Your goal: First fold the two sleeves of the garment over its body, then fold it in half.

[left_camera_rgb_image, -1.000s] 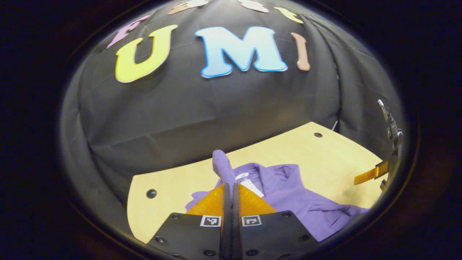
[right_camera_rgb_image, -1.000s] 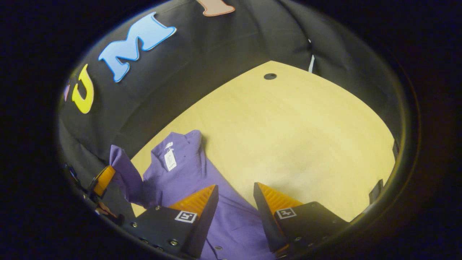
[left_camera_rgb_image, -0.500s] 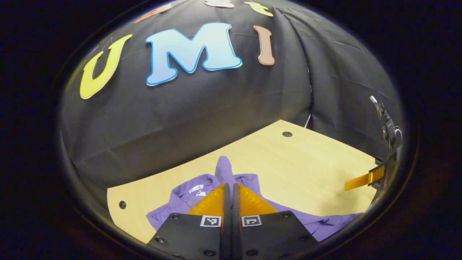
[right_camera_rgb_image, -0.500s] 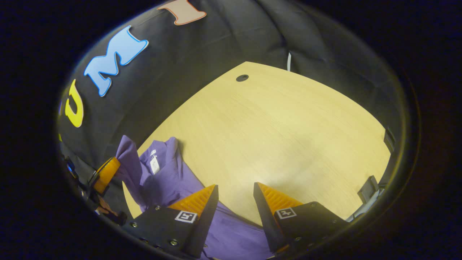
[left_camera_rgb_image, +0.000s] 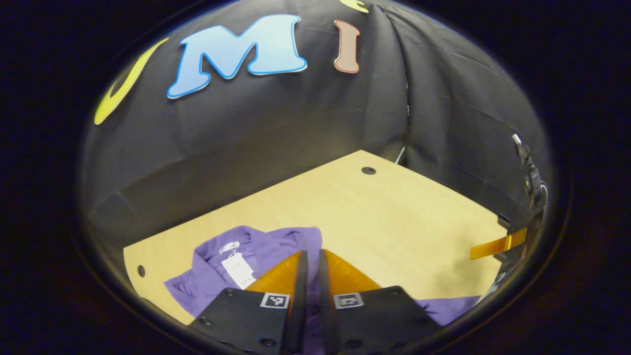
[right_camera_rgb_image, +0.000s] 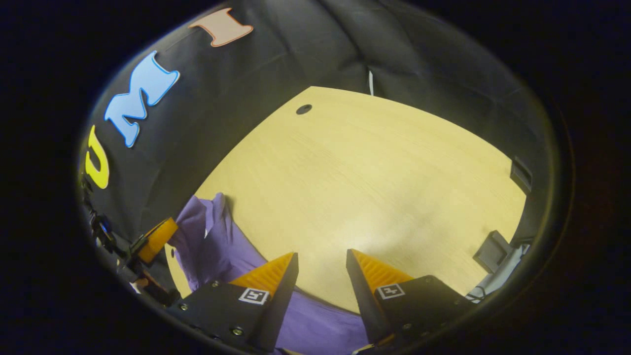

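The left gripper [left_camera_rgb_image: 311, 256], jaws nearly closed on a purple sleeve, carries it over the garment [left_camera_rgb_image: 217, 276] on the tabletop [right_camera_rgb_image: 374, 187]; next, release; right gripper [right_camera_rgb_image: 321, 261] gapes empty.

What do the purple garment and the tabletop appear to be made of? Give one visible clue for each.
Purple garment: soft matte fabric, probably a knit; it creases and drapes limply, and a white tag hangs at its collar.
Tabletop: pale wood or wood-look laminate, smooth with a slight sheen; fine straight grain lines show.
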The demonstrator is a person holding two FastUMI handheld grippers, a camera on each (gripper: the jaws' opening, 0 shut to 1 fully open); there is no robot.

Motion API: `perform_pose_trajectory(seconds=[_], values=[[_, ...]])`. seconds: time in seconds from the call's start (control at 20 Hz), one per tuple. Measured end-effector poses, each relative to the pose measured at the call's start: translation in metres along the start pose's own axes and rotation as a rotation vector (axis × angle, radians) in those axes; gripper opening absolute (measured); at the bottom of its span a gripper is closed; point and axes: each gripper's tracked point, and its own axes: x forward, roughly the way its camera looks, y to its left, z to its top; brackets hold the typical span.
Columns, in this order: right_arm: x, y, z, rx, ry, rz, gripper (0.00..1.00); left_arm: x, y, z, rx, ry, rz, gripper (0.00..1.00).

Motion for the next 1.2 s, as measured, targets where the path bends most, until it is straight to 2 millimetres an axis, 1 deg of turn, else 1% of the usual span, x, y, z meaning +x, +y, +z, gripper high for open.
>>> perform_pose_trajectory(seconds=[0.05,0.2,0.25,0.3,0.35,0.4,0.5,0.55,0.65,0.7,0.75,0.8,0.85,0.95,1.0,1.1,1.2], values=[[0.000,0.001,0.001,-0.002,0.002,0.004,0.65,-0.001,-0.008,0.001,-0.005,-0.001,-0.025,0.43],[-0.001,0.004,0.000,-0.017,0.004,0.018,0.65,-0.002,-0.010,0.000,0.015,0.012,-0.009,0.97],[0.000,0.006,0.001,-0.023,0.004,0.024,0.65,-0.001,-0.012,-0.002,0.012,0.016,-0.008,0.96],[-0.001,0.008,0.001,-0.030,0.004,0.029,0.65,-0.002,-0.011,-0.004,0.004,0.021,-0.004,0.94],[0.000,0.011,0.002,-0.036,0.005,0.034,0.65,-0.005,-0.010,-0.007,-0.009,0.029,0.003,0.94],[-0.001,0.012,0.001,-0.041,0.006,0.040,0.65,-0.009,-0.007,-0.010,-0.030,0.033,0.009,0.97],[0.000,0.015,0.000,-0.053,0.015,0.052,0.65,-0.021,-0.004,-0.016,-0.092,0.047,0.011,0.98],[0.000,0.017,-0.001,-0.062,0.021,0.057,0.65,-0.030,0.001,-0.024,-0.122,0.065,0.024,0.95],[-0.001,0.020,-0.006,-0.091,0.042,0.073,0.65,-0.045,0.017,-0.038,-0.164,0.083,0.051,0.96],[-0.002,0.022,-0.012,-0.115,0.060,0.086,0.65,-0.054,0.025,-0.045,-0.169,0.087,0.066,0.94],[-0.003,0.024,-0.018,-0.146,0.086,0.104,0.65,-0.065,0.032,-0.054,-0.167,0.095,0.082,0.96],[-0.005,0.025,-0.027,-0.182,0.114,0.119,0.65,-0.076,0.040,-0.067,-0.159,0.111,0.098,0.97],[-0.005,0.024,-0.036,-0.215,0.144,0.128,0.65,-0.088,0.045,-0.084,-0.147,0.135,0.116,0.97],[-0.007,0.019,-0.053,-0.269,0.210,0.138,0.65,-0.113,0.053,-0.123,-0.127,0.191,0.147,0.97],[-0.007,0.017,-0.063,-0.285,0.243,0.146,0.65,-0.126,0.053,-0.144,-0.133,0.220,0.158,0.96],[-0.009,0.013,-0.082,-0.313,0.302,0.154,0.65,-0.153,0.046,-0.182,-0.180,0.268,0.168,0.96],[-0.013,0.008,-0.097,-0.359,0.354,0.152,0.65,-0.184,0.039,-0.223,-0.230,0.314,0.194,0.97]])
